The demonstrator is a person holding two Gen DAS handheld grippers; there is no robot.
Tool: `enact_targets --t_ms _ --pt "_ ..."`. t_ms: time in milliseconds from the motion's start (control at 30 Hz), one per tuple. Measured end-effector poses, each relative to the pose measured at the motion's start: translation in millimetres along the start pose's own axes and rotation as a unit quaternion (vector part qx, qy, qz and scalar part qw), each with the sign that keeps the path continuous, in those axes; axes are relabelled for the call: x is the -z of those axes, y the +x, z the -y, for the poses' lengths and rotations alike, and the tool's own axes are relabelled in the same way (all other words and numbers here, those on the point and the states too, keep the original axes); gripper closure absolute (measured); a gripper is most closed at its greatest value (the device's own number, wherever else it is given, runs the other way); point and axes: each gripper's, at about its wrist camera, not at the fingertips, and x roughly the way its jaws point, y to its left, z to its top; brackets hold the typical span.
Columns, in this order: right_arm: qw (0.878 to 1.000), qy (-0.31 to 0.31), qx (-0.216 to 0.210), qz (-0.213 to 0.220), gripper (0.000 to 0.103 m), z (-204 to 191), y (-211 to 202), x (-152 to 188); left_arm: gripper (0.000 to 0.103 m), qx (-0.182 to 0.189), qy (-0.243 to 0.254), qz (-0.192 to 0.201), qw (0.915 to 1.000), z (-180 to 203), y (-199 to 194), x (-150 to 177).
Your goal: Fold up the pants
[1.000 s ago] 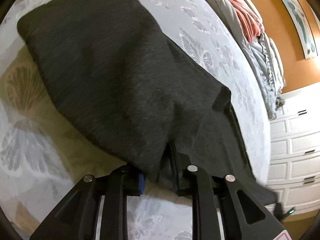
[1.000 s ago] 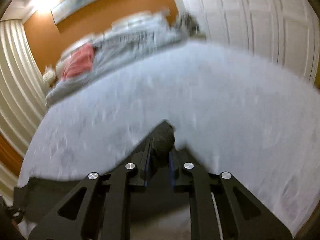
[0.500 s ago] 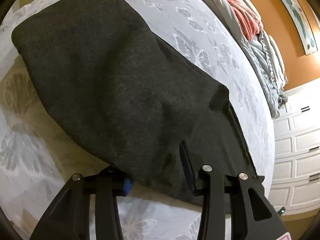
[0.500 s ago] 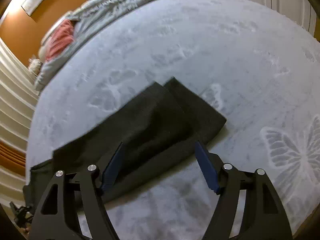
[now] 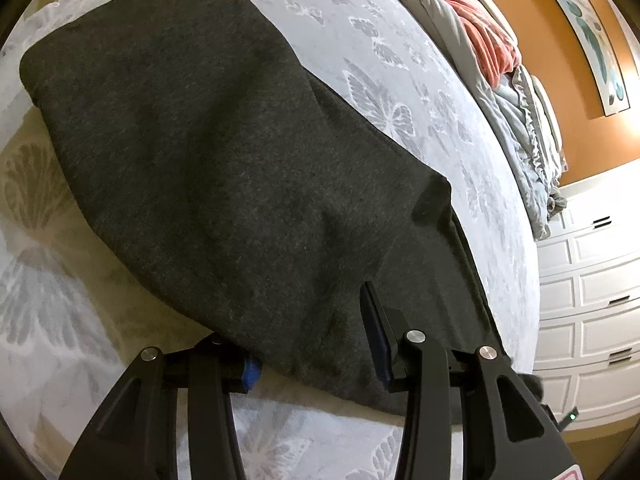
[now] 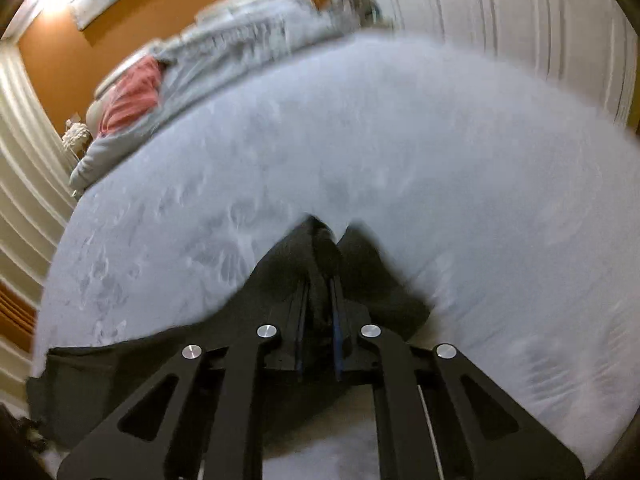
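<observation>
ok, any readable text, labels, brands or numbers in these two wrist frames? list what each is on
None readable.
Red-edged sticker on the left gripper body: cut off at the frame edge, nothing legible.
Wall art: shapes only, no lettering.
Dark pants and butterfly bedspread: no tag or print visible.
Right wrist view: motion-blurred.

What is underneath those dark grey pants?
The dark grey pants lie on a white bedspread with grey butterflies. Whatever sits directly beneath the fabric is covered.

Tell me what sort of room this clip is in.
Most likely a bedroom: the pants lie on a bed with a butterfly-print cover, bunched bedding sits at its far end, and white drawers stand alongside.
</observation>
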Motion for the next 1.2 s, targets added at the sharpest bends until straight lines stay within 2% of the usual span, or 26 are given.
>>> enact_targets --t_ms 33,100,167,200,267,300,333,367,400,467,500,533,633,700,733,767,833,900,967,1033,1100,1200 --pt "0.999 -0.017 0.029 0.011 0.092 3 -6 1 0.064 -0.002 0.004 -0.001 1.0 -2 -1 -2" --pt "0.997 -0.005 0.071 -0.028 0.087 25 14 12 0.064 -0.008 0.01 0.0 0.9999 0 -1 -1" --pt "0.992 0.015 0.098 -0.078 0.087 48 38 24 0.062 -0.014 0.015 0.003 0.9998 2 -1 0" --pt "0.99 0.017 0.105 -0.088 0.087 55 41 26 0.061 -0.017 0.017 0.004 0.9997 4 0 1" --pt "0.993 0.022 0.101 -0.065 0.086 59 28 21 0.061 -0.023 0.023 0.006 0.9995 6 -1 3" --pt "0.995 0.029 0.086 -0.048 0.077 59 18 16 0.061 -0.025 0.024 0.006 0.9994 7 -1 4" --pt "0.996 0.034 0.07 -0.035 0.048 58 11 13 0.061 -0.025 0.02 0.009 0.9994 7 -4 5" --pt "0.997 0.036 0.063 -0.022 0.035 56 6 12 0.061 -0.019 0.011 0.015 0.9996 6 -7 7" --pt "0.997 0.035 0.062 -0.009 0.028 53 4 11 0.061 0.004 -0.001 0.029 0.9996 6 -15 9" --pt "0.999 0.012 0.051 -0.008 0.03 41 10 10 0.061 0.034 0.003 0.054 0.998 10 -28 10" --pt "0.999 0.005 0.044 -0.013 0.036 33 15 8 0.061 0.039 0.011 0.073 0.9965 14 -36 12" --pt "0.999 -0.008 0.034 -0.022 0.038 21 21 8 0.061 0.04 0.025 0.101 0.9938 19 -46 14" --pt "0.996 -0.074 0.0 -0.039 0.039 -28 33 13 0.061 0.028 0.054 0.142 0.988 31 -58 17" --pt "0.99 -0.134 0.005 -0.043 0.039 -61 45 21 0.06 0.015 0.056 0.155 0.9863 33 -60 17" --pt "0.985 -0.163 0.016 -0.052 0.039 -75 54 26 0.052 -0.005 0.062 0.145 0.9875 35 -54 15" --pt "0.98 -0.184 0.024 -0.069 0.039 -86 67 32 0.037 -0.028 0.067 0.126 0.9894 36 -46 13" --pt "0.971 -0.218 0.019 -0.098 0.039 -98 82 44 0.036 -0.069 0.065 0.057 0.9939 29 -21 9" --pt "0.963 -0.254 0.03 -0.08 0.038 -108 79 51 0.036 -0.046 0.012 0.018 0.9987 8 -9 12" --pt "0.96 -0.271 -0.012 -0.071 0.038 -119 64 50 0.036 -0.031 -0.008 -0.007 0.9995 -4 -7 12" --pt "0.958 -0.275 -0.059 -0.053 0.038 -133 48 53 0.036 -0.024 -0.013 -0.008 0.9996 -12 -14 14" --pt "0.948 -0.301 -0.093 -0.053 0.038 -156 42 60 0.036 -0.032 -0.013 0.009 0.9994 -16 -27 17" --pt "0.923 -0.356 -0.123 -0.073 0.038 -194 47 83 0.036 -0.019 0.009 0.041 0.9989 -11 -48 22"
